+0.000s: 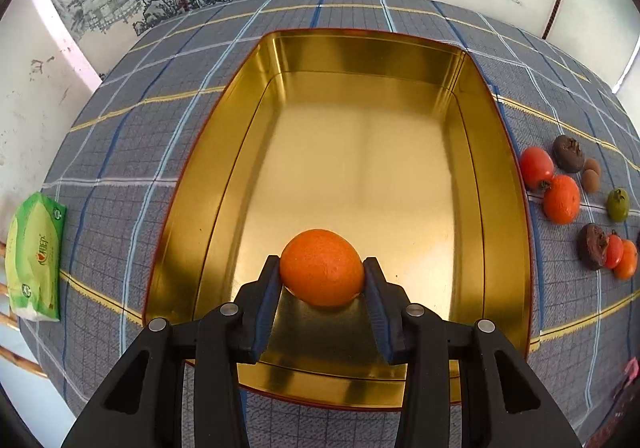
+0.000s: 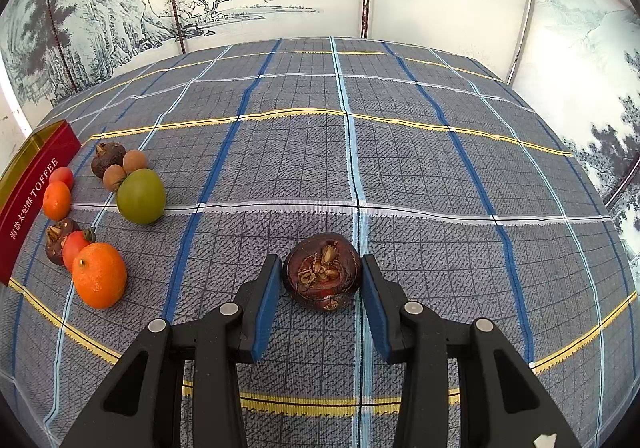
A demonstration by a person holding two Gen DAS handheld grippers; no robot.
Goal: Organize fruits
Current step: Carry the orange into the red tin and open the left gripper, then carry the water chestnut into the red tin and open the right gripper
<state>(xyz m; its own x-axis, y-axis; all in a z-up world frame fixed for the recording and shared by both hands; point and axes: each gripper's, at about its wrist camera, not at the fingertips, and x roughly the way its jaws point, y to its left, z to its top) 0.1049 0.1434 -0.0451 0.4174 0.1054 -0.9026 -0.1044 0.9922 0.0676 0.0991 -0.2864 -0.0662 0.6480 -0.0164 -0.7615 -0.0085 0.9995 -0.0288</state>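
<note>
- We find the left gripper [image 1: 322, 275] pinching a round, pebbled-skin orange fruit [image 1: 322, 268], one blue pad pressed to each side of it.
- That orange hangs inside the mouth of the open gold-coloured rectangular metal tin [image 1: 504, 183], above the near end of its shiny floor. Whether it already touches the floor we cannot tell; the dark reflection directly beneath suggests it is close.
- The tin's long axis runs straight away from the left gripper, and we see no other fruit on its floor.
- In our judgement the next move turns on this: the orange sits directly over the tin floor, so a short lowering and a spreading of the jaws should deposit it. A round fruit may roll along the smooth metal.
- We find the right gripper [image 2: 322, 275] pinching a dark brown, flattened round fruit with a dry papery crown [image 2: 322, 271], held over the blue-grey plaid tablecloth [image 2: 440, 167].
- From the right gripper the tin lies well to the left; only its red side panel marked TOFFEE [image 2: 30, 203] shows in the right wrist view.
- The remaining loose fruits [image 2: 100, 274] lie on the cloth between that panel and the right gripper, so we judge the right hand nearer to them.
</note>
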